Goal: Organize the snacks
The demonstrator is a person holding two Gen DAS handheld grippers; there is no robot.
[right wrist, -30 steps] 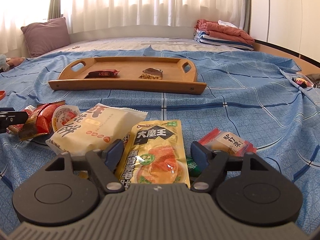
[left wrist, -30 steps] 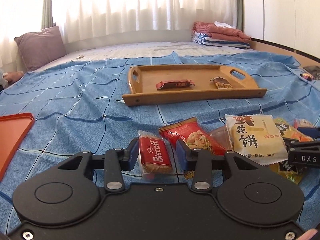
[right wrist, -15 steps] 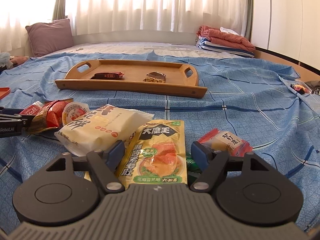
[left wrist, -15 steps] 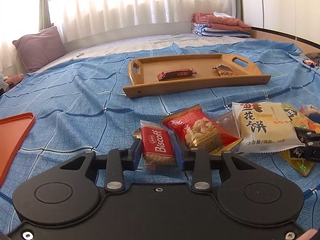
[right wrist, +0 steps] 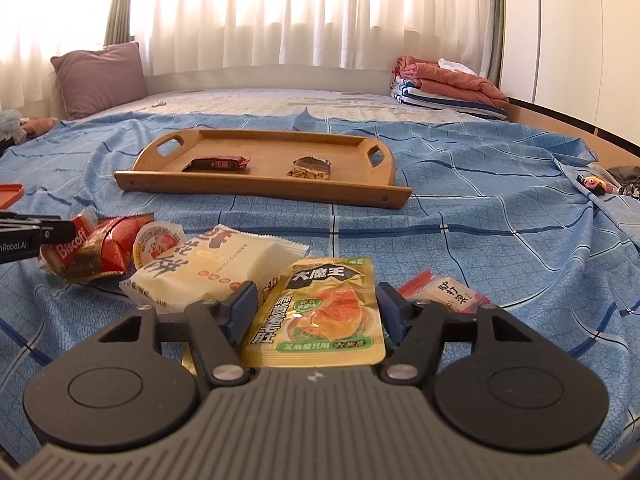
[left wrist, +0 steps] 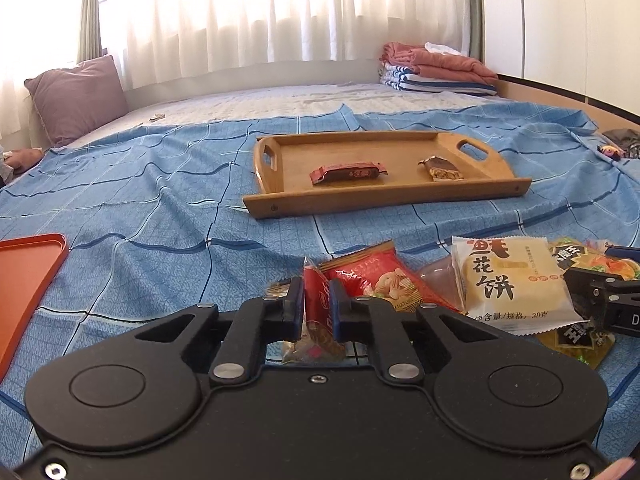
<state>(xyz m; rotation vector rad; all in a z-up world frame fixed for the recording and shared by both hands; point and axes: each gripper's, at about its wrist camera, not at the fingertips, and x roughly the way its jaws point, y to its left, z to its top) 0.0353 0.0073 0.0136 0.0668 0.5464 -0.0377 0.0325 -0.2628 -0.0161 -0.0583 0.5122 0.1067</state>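
On the blue bedsheet (left wrist: pixel 160 208): left gripper (left wrist: pixel 317 312) angled down, clamped on Biscoff packet (left wrist: pixel 316 300); right gripper (right wrist: pixel 314 312) angled down, jaws just closing around gold pouch (right wrist: pixel 324 316), pads not yet pressing.

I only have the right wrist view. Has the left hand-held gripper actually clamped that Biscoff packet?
Observer: Yes. The left wrist view shows the left hand-held gripper shut on the Biscoff packet, which stands on edge between the pads.
Operator: What's that orange sliver at my far left?
Observer: An orange tray. It lies flat on the blue sheet, empty where it shows and well apart from the snacks.
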